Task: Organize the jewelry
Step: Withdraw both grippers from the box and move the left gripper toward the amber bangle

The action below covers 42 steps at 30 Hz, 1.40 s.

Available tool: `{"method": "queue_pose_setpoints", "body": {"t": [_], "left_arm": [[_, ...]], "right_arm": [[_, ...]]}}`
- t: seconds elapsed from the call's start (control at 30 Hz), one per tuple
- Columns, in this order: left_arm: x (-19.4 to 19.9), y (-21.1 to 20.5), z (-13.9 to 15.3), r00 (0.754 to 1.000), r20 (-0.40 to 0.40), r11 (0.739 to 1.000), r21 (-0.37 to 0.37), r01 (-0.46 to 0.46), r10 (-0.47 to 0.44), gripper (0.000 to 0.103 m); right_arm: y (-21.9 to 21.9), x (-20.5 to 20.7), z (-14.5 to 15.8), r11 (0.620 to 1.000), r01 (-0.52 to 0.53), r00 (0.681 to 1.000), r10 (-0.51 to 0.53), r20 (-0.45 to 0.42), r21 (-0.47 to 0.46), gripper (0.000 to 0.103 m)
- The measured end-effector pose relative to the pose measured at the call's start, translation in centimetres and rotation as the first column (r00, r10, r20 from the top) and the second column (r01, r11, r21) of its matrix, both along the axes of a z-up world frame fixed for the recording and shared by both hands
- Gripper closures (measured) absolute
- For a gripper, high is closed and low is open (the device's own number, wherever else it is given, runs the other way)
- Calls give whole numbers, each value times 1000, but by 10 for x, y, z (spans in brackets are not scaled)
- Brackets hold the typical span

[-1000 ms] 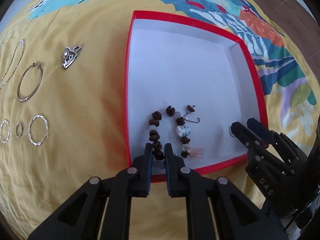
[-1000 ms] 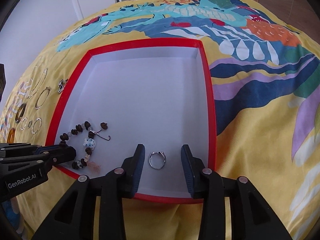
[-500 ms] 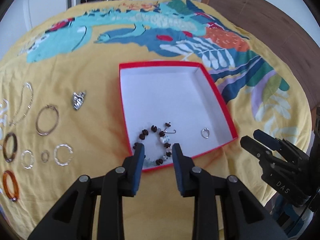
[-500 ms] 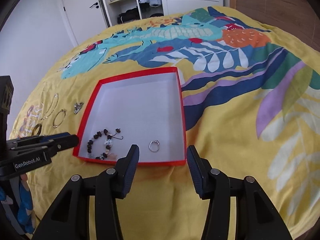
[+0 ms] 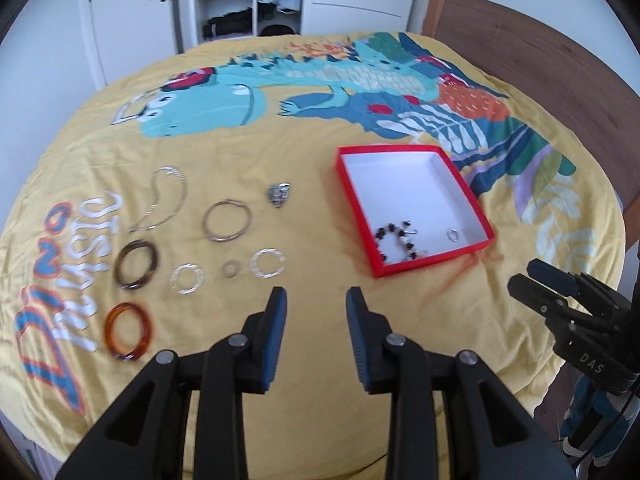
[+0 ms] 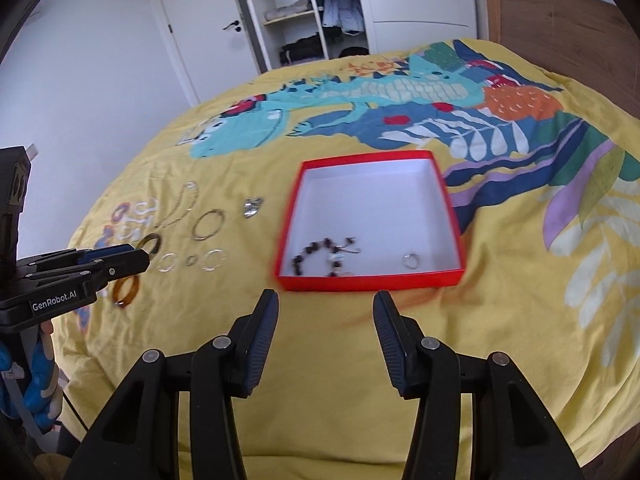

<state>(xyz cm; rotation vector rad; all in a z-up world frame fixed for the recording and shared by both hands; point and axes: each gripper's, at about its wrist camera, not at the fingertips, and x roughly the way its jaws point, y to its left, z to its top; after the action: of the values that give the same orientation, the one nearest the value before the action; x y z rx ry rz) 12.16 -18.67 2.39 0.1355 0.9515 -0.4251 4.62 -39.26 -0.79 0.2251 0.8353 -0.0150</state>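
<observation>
Red box (image 6: 370, 280), white inside: beaded bracelet (image 6: 320, 258), ring (image 6: 410, 260) near front wall. Left tool (image 5: 316, 304), right tool (image 6: 326, 306) spread, empty, over bare bedspread (image 6: 320, 360).

a bed (image 5: 320, 92) with a yellow dinosaur cover fills the near scene; far behind, a white door (image 6: 192, 32) and open wardrobe shelves (image 6: 296, 20); wooden headboard (image 6: 560, 28) at right.

On the yellow bedspread (image 5: 304, 184): one red box (image 5: 472, 200) holding one beaded bracelet (image 5: 394, 240) and one small silver ring (image 5: 453, 235). Outside it, one silver chain (image 5: 166, 200), one brooch-like silver piece (image 5: 279, 194), one thin silver bangle (image 5: 227, 220), two brown resin bangles (image 5: 136, 264) (image 5: 129, 331), two flat silver hoops (image 5: 188, 278) (image 5: 267, 263), one tiny ring (image 5: 231, 269). Two grippers (image 5: 316, 300) (image 6: 326, 304), both empty.
</observation>
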Motion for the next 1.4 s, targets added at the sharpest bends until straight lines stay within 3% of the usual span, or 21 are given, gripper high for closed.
{"method": "queue_pose_setpoints", "body": {"t": [0.27,0.53,0.63,0.7,1.03,1.4], "left_arm": [[-29,87,36,989,59,990,-31,-135,137,74],[-68,167,80,950,143,961,-55,-271,277,73],[-77,194,87,931,162,945,-67,-322,328,61],[-77,205,86,920,162,934,-80,-348,357,61],[-60,214,32,925,70,927,-70,-368,373,61],[-18,249,-49,902,-64,903,-32,-429,426,61]], "right_arm": [[65,-23,33,995,-98,993,98,66,-7,54],[125,-28,72,979,-197,969,201,143,-46,54],[139,-30,80,977,-214,959,215,183,-23,54],[150,-31,80,973,-231,956,231,182,-22,54],[173,-31,53,961,-277,952,278,129,-29,54],[187,7,-12,960,-280,960,280,6,3,54]]}}
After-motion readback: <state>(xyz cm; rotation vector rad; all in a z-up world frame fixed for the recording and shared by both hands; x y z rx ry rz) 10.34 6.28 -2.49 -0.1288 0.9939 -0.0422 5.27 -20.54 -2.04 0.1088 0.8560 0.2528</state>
